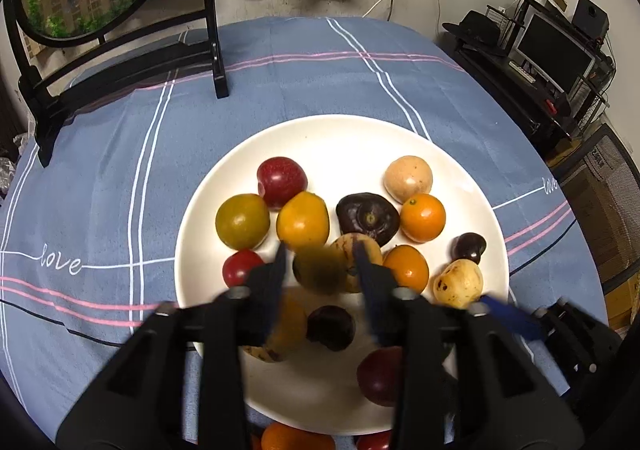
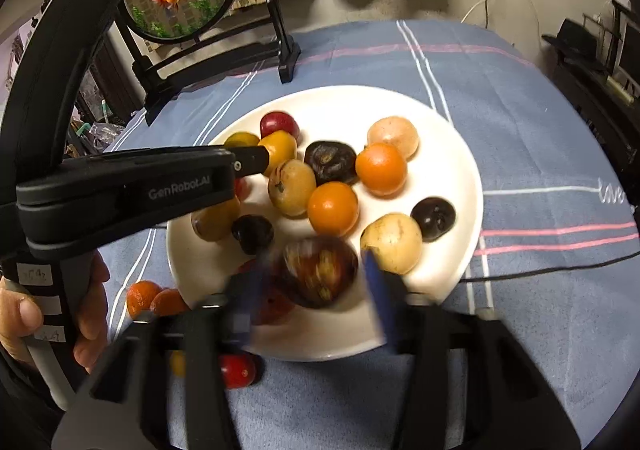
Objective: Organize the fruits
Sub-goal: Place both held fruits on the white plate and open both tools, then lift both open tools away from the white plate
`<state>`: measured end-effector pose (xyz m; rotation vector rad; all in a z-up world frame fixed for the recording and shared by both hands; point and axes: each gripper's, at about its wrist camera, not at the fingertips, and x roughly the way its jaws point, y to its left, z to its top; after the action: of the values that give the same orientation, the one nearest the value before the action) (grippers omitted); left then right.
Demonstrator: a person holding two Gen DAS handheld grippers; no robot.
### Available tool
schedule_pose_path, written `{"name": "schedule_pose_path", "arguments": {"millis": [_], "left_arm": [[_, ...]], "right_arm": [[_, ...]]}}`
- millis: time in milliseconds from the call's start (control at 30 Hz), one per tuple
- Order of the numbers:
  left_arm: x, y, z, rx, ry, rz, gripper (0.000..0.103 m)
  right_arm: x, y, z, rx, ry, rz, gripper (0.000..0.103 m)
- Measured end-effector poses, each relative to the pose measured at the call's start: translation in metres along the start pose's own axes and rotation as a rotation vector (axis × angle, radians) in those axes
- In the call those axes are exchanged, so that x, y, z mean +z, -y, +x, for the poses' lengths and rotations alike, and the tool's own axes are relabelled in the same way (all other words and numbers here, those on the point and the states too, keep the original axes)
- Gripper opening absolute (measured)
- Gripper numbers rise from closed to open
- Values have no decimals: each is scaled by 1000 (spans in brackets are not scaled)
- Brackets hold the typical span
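A white plate (image 1: pixel 240 153) on the blue tablecloth holds several small fruits: a red plum (image 1: pixel 282 181), oranges (image 1: pixel 423 217), a dark purple fruit (image 1: pixel 367 217) and a speckled yellow one (image 1: pixel 458 284). My left gripper (image 1: pixel 320 248) hangs over the plate's near side. Its jaws stand apart around a blurred olive-green fruit (image 1: pixel 320 272), with a gap on each side. My right gripper (image 2: pixel 314 254) is beside it over the plate (image 2: pixel 460 153). Its blue fingers (image 2: pixel 376 282) are spread around a blurred dark red fruit (image 2: pixel 320 274) and do not press on it.
Two small oranges (image 2: pixel 144 296) and a red fruit (image 2: pixel 236 370) lie on the cloth just off the plate's near rim. A black stand with a round goldfish panel (image 1: pixel 216 49) is at the table's far left. A hand (image 2: pixel 20 310) holds the left gripper. A black cable (image 2: pixel 560 270) crosses the cloth on the right.
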<state>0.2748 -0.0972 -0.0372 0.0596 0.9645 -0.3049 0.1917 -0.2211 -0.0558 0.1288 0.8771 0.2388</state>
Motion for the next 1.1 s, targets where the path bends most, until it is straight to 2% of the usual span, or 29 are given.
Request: {"name": "schedule_pose_path", "arguments": {"millis": [33,233,300,333,400,467,633,800,900,1000,1100], "left_arm": [[-1,0,-5,12,25,3,65],[-7,-2,-32,23,81,-6,67],[-13,-2,-42,24,97,-12,72],[-18,-2,-51,25,109,-12,78],[-28,-2,-66,26,128,-12,80],[-39,-3,-82,25,137,-9,89],[-76,-4,-115,39,175,5,89],[-119,-27,-139,41,197,-39,89],[-145,-57,-150,106,220,-95,91],[-172,-87,-152,201,203,-154,92],[-191,-116,-151,207,170,-221,92]], "right_arm": [[0,-2,-3,-7,20,-12,68],[-8,-2,-6,11,45,-33,68],[-11,-1,-7,17,42,-36,68],[-13,0,-8,19,37,-31,68],[-15,1,-17,17,39,-18,68],[-18,-2,-28,30,53,-20,69],[-38,-22,-71,69,105,-52,70],[-64,-37,-92,87,95,-40,72],[-80,-47,-91,85,62,-49,72],[-87,-59,-77,89,13,-76,72],[-86,-70,-58,81,-6,-88,72]]}}
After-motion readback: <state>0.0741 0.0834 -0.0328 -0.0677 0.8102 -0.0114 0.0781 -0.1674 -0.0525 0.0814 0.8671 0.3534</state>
